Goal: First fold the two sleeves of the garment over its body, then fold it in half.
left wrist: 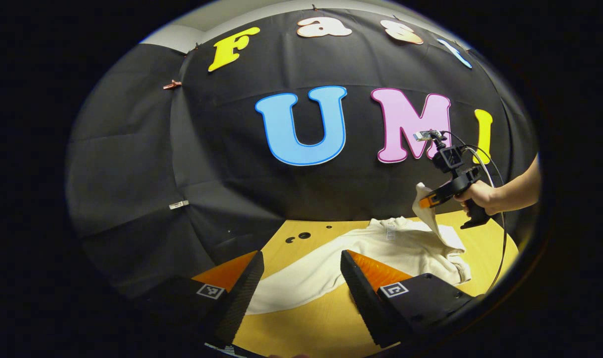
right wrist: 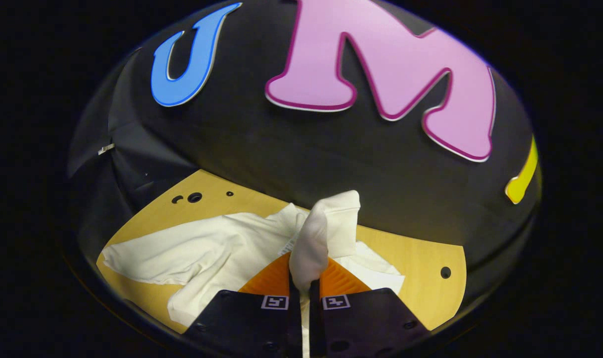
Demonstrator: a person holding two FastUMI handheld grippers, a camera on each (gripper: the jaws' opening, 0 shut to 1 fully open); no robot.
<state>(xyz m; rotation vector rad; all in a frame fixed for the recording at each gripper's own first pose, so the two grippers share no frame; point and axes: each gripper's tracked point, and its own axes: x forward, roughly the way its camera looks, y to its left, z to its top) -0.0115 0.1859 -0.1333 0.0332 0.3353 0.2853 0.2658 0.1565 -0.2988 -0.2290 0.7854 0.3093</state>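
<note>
A cream long-sleeved garment (left wrist: 381, 248) lies spread on the wooden table (left wrist: 321, 318), its collar towards the wall. In the right gripper view the same garment (right wrist: 207, 246) stretches to the left, and my right gripper (right wrist: 305, 278) is shut on a sleeve (right wrist: 321, 228) that stands up from between its fingers. The left gripper view shows that right gripper (left wrist: 428, 200) held by a hand (left wrist: 477, 196), with the sleeve (left wrist: 428, 211) lifted above the garment's right side. My left gripper (left wrist: 301, 278) stands open low over the near left part of the garment, nothing between its fingers.
The black cloth wall (left wrist: 207, 164) rises right behind the table's far edge. A few small holes (left wrist: 303, 235) sit in the tabletop near the back left. A cable (left wrist: 500, 248) hangs from the right gripper down past the table's right side.
</note>
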